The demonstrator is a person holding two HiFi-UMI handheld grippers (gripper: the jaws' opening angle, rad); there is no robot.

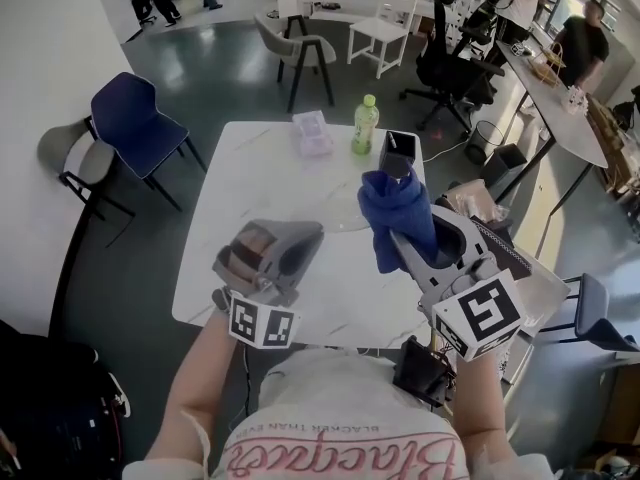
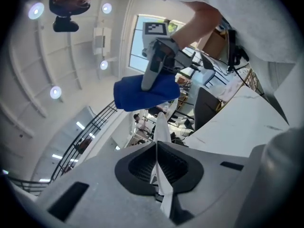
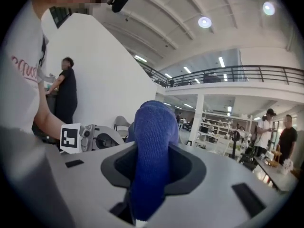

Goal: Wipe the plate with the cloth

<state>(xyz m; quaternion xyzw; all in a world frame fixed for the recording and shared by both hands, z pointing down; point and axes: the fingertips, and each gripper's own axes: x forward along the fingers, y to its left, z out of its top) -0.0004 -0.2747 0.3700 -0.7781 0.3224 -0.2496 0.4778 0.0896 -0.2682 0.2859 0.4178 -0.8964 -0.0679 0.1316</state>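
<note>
In the head view my left gripper (image 1: 305, 236) is over the white table (image 1: 240, 198), shut on the rim of a thin, see-through plate (image 1: 345, 220). In the left gripper view the plate (image 2: 161, 127) stands edge-on between the closed jaws of that gripper (image 2: 157, 148). My right gripper (image 1: 402, 230) is raised at the right, shut on a blue cloth (image 1: 398, 213) that bunches over its tips. The cloth (image 3: 152, 160) fills the jaws of that gripper (image 3: 153, 151) in the right gripper view. Cloth and plate are close together but apart; the left gripper view shows the cloth (image 2: 145, 91) just above the plate's edge.
A green bottle (image 1: 365, 125), a black open container (image 1: 398, 154) and a pale pink box (image 1: 313, 133) stand at the table's far side. A blue chair (image 1: 135, 118) and a grey chair (image 1: 78, 158) are at the left, with office desks and people beyond.
</note>
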